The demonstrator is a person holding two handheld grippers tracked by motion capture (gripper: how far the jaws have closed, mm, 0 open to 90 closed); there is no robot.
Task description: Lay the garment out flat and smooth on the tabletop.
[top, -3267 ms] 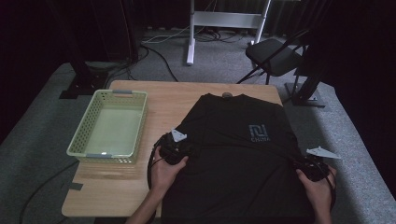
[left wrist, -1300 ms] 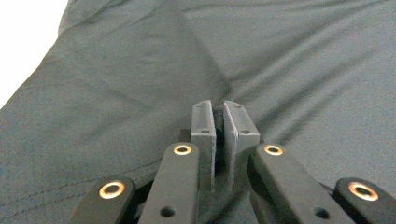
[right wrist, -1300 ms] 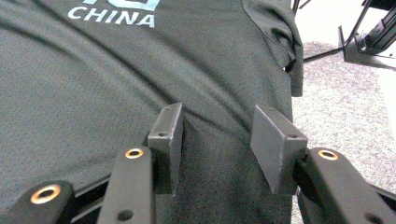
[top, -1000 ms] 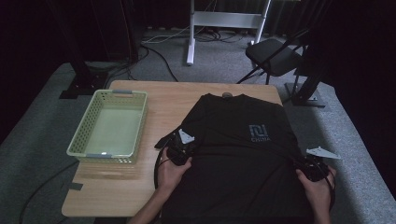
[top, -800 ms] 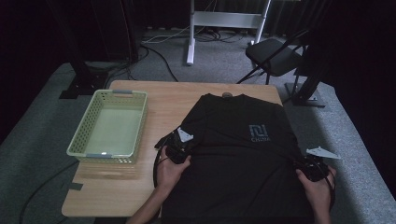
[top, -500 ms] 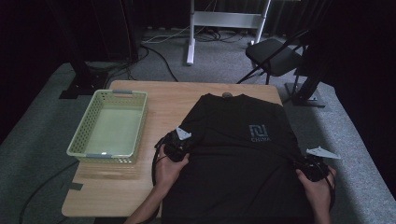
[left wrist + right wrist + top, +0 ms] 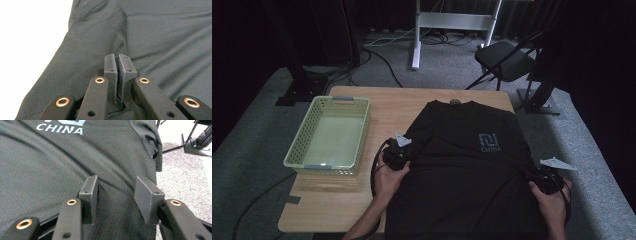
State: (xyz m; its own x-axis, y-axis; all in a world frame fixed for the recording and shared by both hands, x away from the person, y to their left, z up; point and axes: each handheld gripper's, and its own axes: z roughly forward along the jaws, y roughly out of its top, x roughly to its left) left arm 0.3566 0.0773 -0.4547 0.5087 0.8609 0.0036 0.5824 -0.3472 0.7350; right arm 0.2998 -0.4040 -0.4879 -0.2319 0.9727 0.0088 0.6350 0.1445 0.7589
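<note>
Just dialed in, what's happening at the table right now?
A person is working a black T-shirt spread flat on the wooden table, one gripper at each side. The left gripper is shut at the shirt's left edge by the sleeve; whether cloth is pinched between its jaws is hard to tell. The right gripper hangs open over the right edge, not clamped. A green basket sits empty to the left.

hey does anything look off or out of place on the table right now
Only one thing: the black T-shirt is too wide for the table, and its right edge hangs over the side above the carpet by the right gripper. The green basket sits square and empty.
</note>
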